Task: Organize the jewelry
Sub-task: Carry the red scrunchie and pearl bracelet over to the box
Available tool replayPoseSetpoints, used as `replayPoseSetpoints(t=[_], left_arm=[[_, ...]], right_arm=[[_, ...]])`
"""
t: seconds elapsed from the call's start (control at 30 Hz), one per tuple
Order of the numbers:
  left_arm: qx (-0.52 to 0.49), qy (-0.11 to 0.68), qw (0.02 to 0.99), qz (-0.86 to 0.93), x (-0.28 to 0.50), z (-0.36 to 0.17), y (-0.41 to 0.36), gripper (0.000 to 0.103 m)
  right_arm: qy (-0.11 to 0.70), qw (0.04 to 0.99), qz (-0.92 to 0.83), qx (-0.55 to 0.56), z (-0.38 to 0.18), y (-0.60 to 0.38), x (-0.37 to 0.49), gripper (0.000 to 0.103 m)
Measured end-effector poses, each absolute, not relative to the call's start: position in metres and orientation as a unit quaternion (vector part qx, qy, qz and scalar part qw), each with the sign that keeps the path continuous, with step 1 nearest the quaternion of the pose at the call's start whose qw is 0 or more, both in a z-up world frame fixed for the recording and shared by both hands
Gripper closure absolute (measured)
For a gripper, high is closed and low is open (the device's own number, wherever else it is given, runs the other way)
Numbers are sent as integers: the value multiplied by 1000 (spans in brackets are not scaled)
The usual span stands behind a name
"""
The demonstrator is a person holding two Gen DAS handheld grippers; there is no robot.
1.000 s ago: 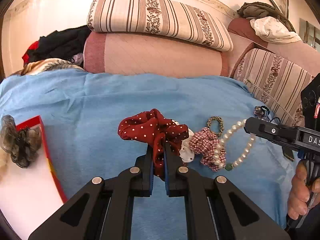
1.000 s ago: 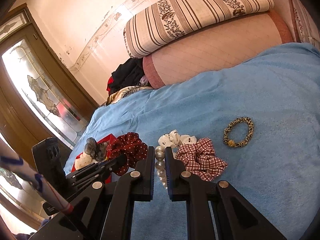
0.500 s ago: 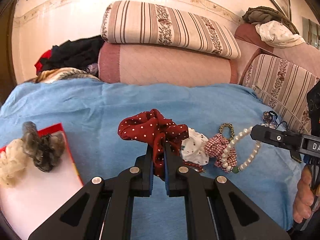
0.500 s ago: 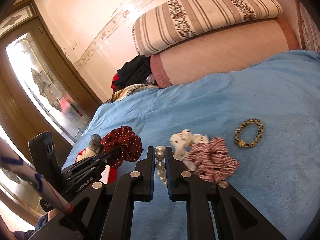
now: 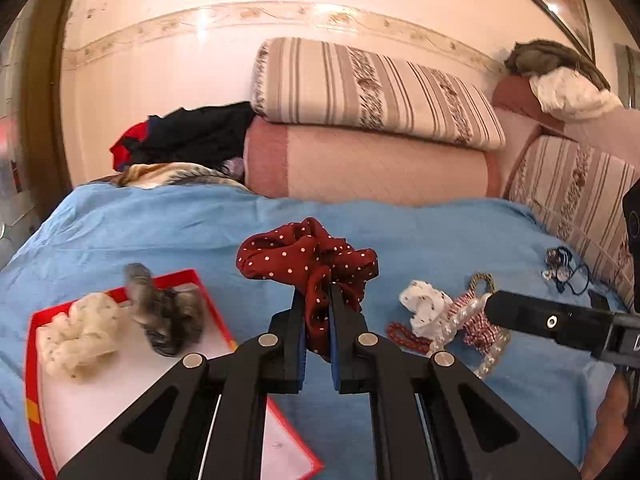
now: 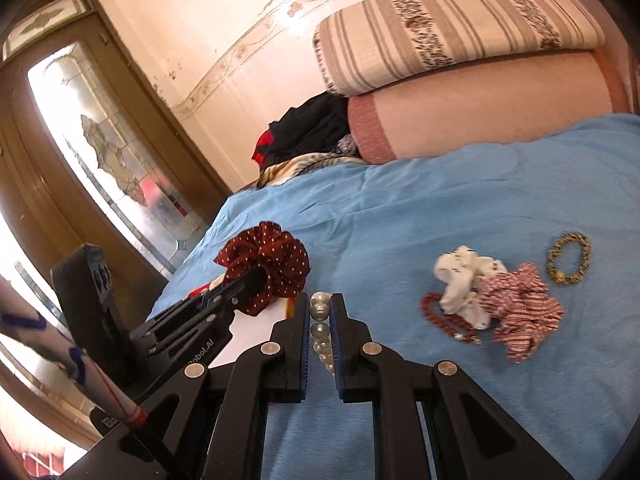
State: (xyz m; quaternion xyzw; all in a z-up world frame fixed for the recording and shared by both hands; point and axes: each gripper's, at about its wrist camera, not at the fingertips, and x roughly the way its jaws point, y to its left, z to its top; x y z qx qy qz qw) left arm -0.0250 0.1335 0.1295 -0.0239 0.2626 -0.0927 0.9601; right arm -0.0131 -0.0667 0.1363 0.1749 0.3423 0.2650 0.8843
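Dark-red white-dotted scrunchie [image 5: 308,256]; white pearl strand [image 6: 320,322]; red-rimmed tray [image 5: 30,344]; blue bedcover [image 5: 420,232].

The bed [image 5: 168,224] wears a matt blue cloth cover, soft and faintly napped. Against it, the red scrunchie [image 5: 308,256] is thin dotted cloth, crumpled and dull, while the pearl bracelet [image 6: 320,312] has smooth, glossy beads. The left gripper [image 5: 318,304] and right gripper [image 6: 320,316] are matt black plastic with bright metal pins and blue pads lining the fingers [image 5: 294,332]. On the bed, the tray [image 5: 30,364] looks like glossy red card with a smooth white floor. Beyond the bed, the pillow [image 5: 372,92] is woven striped cloth, and the door [image 6: 60,128] is brown wood with textured glass.
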Motion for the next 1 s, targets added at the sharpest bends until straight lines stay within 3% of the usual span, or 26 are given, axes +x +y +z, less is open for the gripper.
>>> replayPoseSetpoints(t=[1.0], left_arm=[[-143,246,958,42,-65,151,316,94]], right_arm=[[342,869,343,100,176,103,-5,92]])
